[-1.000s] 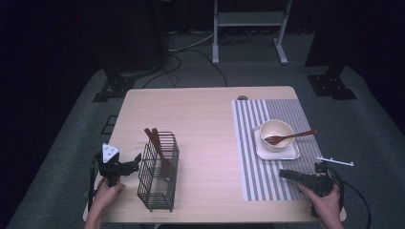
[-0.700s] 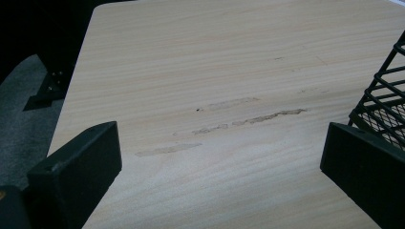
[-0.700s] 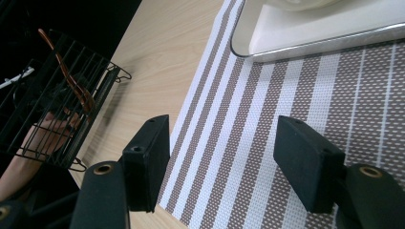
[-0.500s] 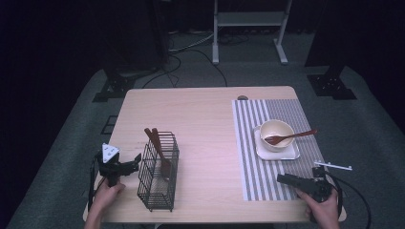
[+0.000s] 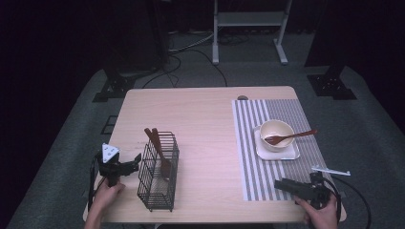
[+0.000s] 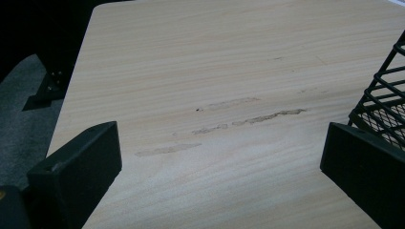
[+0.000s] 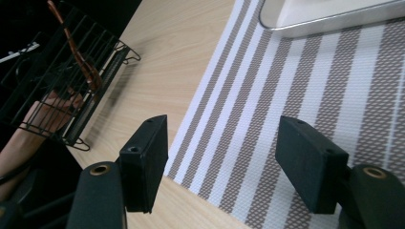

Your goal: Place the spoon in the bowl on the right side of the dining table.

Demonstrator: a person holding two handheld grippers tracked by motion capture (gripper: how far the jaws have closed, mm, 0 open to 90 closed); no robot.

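A black wire basket [image 5: 159, 171] stands at the table's front left with wooden utensils [image 5: 157, 148] leaning inside it. My left gripper [image 5: 134, 162] sits just left of the basket, open and holding nothing; the basket's mesh [image 6: 387, 98] shows at the right edge of the left gripper view. On the striped placemat [image 5: 277, 138] a cream bowl [image 5: 276, 133] rests on a small white tray [image 5: 292, 153], with a wooden spoon [image 5: 291, 138] in it. My right gripper [image 5: 281, 185] lies at the mat's front edge, open and holding nothing; its view shows the mat [image 7: 296, 95] and the tray's rim [image 7: 329, 21].
A thin white stick [image 5: 331, 170] lies at the table's right edge beside the mat. The basket [image 7: 67, 81] and the other hand show far off in the right gripper view. Bare wood [image 5: 205, 129] spans the table's middle. Stands and cables sit on the dark floor behind.
My right gripper has slid back toward the table's front edge and slightly left. The left gripper and the basket have stayed put.
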